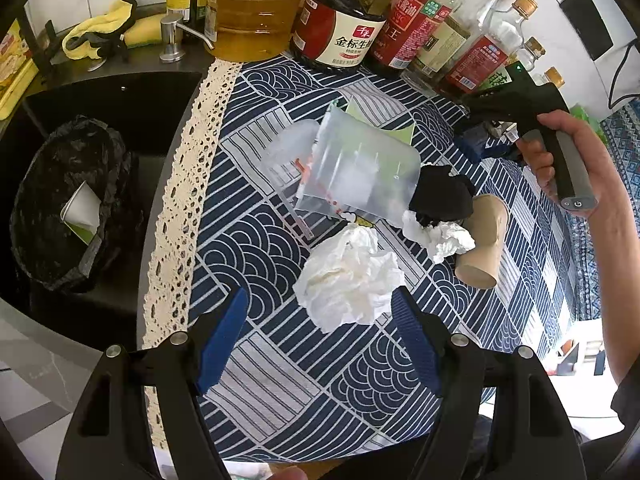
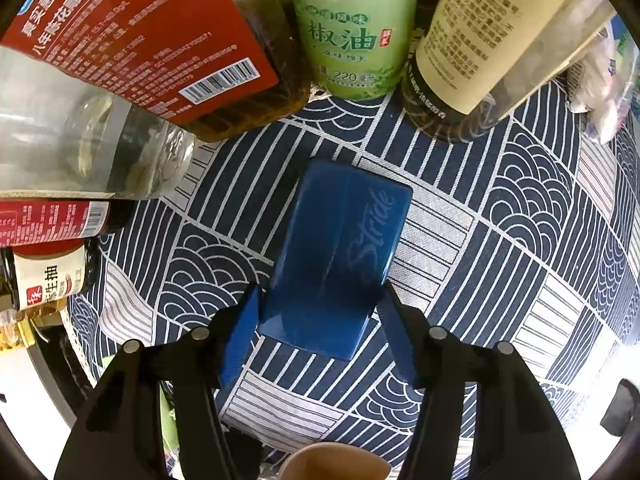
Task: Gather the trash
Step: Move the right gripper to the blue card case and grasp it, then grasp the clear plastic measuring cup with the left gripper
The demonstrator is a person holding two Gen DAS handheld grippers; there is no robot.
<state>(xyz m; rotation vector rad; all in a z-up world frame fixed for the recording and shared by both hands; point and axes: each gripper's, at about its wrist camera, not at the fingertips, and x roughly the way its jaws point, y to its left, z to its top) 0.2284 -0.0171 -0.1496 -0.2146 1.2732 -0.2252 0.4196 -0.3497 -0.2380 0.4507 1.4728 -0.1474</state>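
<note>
My right gripper (image 2: 318,320) has its fingers apart, straddling the near end of the blue gum pack (image 2: 336,256) lying flat on the cloth; contact looks close but I can't confirm it. Best to close squarely on the long edges and lift straight up, since the sauce bottles (image 2: 352,28) crowd just beyond. My left gripper (image 1: 320,328) hovers spread before the crumpled tissue (image 1: 348,276). Farther off: plastic bag (image 1: 360,168), cardboard tube (image 1: 480,240), lined bin (image 1: 68,204) in the sink

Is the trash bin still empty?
No, a white paper cup already lies inside the black-lined trash bin in the left wrist view.
</note>
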